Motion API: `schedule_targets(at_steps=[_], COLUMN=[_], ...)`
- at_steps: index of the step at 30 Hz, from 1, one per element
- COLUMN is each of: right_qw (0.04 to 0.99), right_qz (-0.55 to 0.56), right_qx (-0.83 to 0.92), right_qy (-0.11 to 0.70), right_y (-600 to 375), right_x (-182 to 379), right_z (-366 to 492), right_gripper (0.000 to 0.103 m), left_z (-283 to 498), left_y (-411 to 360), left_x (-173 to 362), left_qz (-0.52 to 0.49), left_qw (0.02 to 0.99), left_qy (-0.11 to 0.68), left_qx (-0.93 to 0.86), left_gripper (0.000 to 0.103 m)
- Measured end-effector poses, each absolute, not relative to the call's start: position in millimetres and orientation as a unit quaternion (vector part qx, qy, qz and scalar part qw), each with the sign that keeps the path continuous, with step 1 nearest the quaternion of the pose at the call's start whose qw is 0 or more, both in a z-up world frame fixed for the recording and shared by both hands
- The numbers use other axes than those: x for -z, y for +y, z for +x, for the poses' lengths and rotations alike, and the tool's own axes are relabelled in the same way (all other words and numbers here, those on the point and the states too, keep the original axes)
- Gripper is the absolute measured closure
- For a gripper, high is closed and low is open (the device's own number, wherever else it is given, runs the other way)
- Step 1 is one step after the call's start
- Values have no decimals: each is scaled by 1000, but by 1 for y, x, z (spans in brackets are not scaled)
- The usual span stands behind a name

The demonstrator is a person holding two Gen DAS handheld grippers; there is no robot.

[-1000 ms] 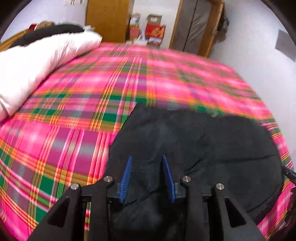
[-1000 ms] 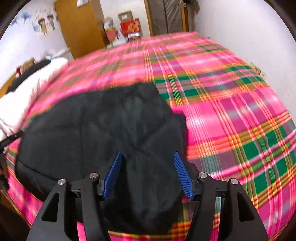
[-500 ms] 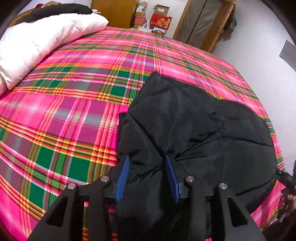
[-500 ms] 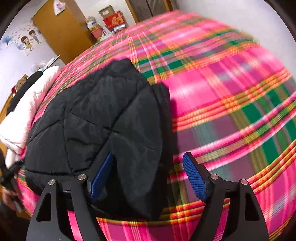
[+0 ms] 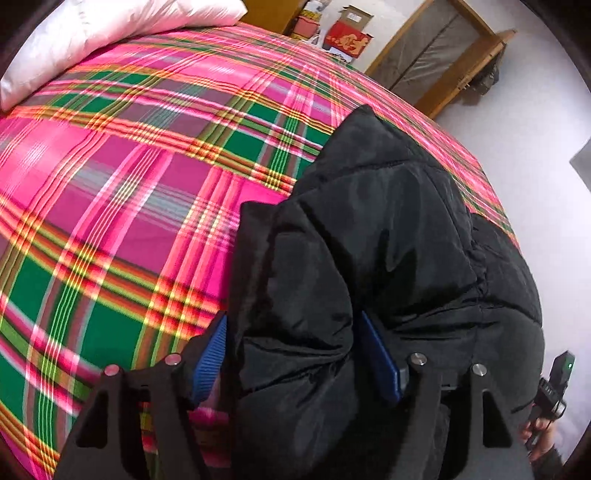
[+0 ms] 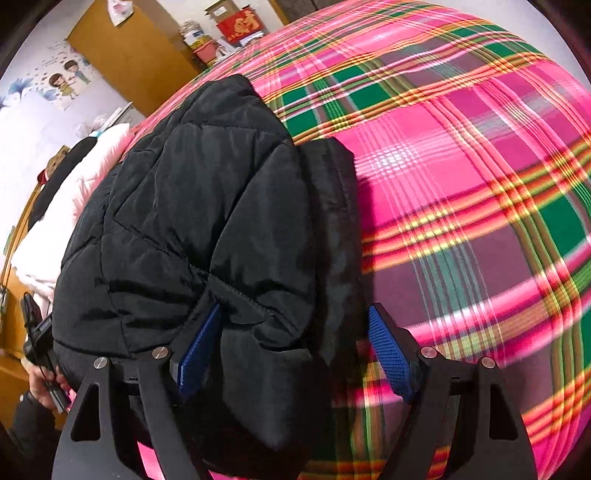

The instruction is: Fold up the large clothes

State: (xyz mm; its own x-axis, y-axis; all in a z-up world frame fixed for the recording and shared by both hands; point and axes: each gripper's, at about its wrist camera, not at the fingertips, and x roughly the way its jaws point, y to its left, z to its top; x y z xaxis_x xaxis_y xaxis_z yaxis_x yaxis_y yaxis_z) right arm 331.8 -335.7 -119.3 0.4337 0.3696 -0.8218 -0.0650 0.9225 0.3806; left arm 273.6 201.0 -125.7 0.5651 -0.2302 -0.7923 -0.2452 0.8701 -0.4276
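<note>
A black puffy jacket (image 5: 388, 240) lies on a bed with a pink and green plaid cover (image 5: 129, 184). In the left wrist view my left gripper (image 5: 299, 354) is open, its blue pads on either side of the jacket's near left edge. In the right wrist view the jacket (image 6: 207, 206) fills the left half. My right gripper (image 6: 291, 354) is open wide around the jacket's near right edge, with padded fabric bulging between the pads. The plaid cover (image 6: 461, 192) shows to the right.
A white pillow (image 5: 110, 29) lies at the head of the bed. A wooden cabinet (image 6: 129, 51), boxes (image 5: 347, 33) and a wooden door frame (image 5: 443, 55) stand beyond the bed. A white wall (image 5: 535, 155) runs along the bed's far side.
Both grippers have dropped lower and closer to the jacket's near edge and opened wider. The jacket edge now sits between the pads of each gripper.
</note>
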Motion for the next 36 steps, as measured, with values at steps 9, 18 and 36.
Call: schedule_targets(at_steps=[9, 18, 36], right_qw=[837, 837, 832], right_qz=[161, 178, 197], right_qx=[-145, -152, -175], right_qy=[502, 495, 489], right_y=[-337, -334, -330], right_x=[128, 130, 126], right_z=[332, 336, 340], right_gripper=[25, 24, 50], left_z=[280, 278, 278], left_y=[199, 196, 187], left_x=[134, 133, 130], left_qz=[-261, -260, -257], left_qw=[861, 863, 865], left_qy=[436, 433, 431], left_qx=[1, -9, -9], left_gripper=[29, 29, 37])
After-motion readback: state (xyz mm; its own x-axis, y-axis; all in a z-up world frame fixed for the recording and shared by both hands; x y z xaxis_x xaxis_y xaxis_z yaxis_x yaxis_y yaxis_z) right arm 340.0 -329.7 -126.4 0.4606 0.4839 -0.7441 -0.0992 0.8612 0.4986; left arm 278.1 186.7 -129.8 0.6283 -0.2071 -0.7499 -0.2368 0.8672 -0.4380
